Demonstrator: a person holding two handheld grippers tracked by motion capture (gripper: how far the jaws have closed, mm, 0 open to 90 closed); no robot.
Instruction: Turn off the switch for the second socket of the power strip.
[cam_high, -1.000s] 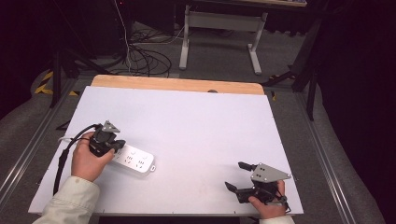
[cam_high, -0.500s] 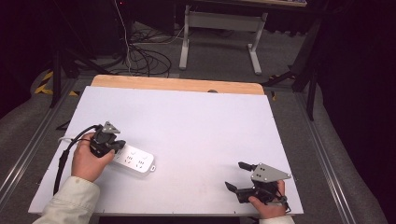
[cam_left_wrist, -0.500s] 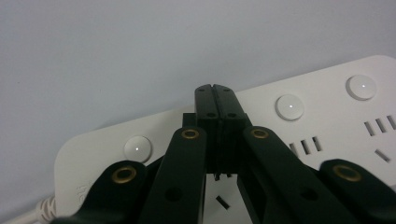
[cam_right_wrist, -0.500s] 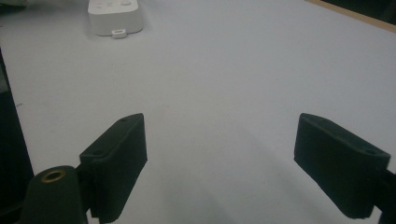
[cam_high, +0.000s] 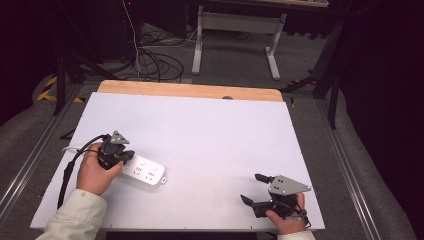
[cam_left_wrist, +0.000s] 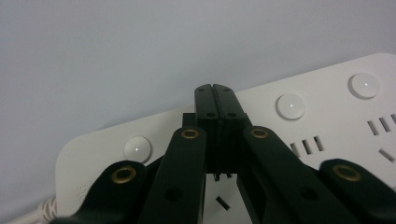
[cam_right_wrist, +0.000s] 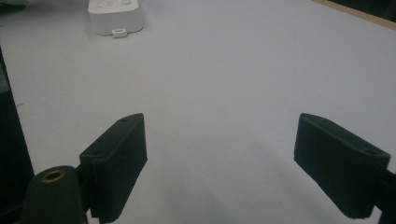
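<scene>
A: From the high view, what's there?

B: A white rectangular plastic power strip (cam_high: 144, 172) lies on the white surface (cam_high: 200, 135), toward its near left part. The left gripper (cam_high: 120, 154) sits over the strip's left end, tips down on it. The right gripper (cam_high: 256, 191) rests near the surface's near right corner, well apart from the strip, its fingers spread wide and holding nothing.

A: And the left gripper view?

B: The left gripper's fingers (cam_left_wrist: 205, 100) are pressed together with nothing between them, tips just above or on the strip's top face, between two of its round white buttons (cam_left_wrist: 137, 147). Whether they touch, I cannot tell. A white cord (cam_left_wrist: 32, 214) leaves the strip's end.

A: The right gripper view?

B: Both fingers (cam_right_wrist: 119, 154) stand far apart over bare surface; the strip's far end shows at the top left.

A: How would the strip handle?

B: I'd judge it rigid, light and smooth-sided, so likely to slide under a push. Gripping across its narrow width would suit best. The cord may drag.

A: Any containers?

B: None to be seen.
</scene>
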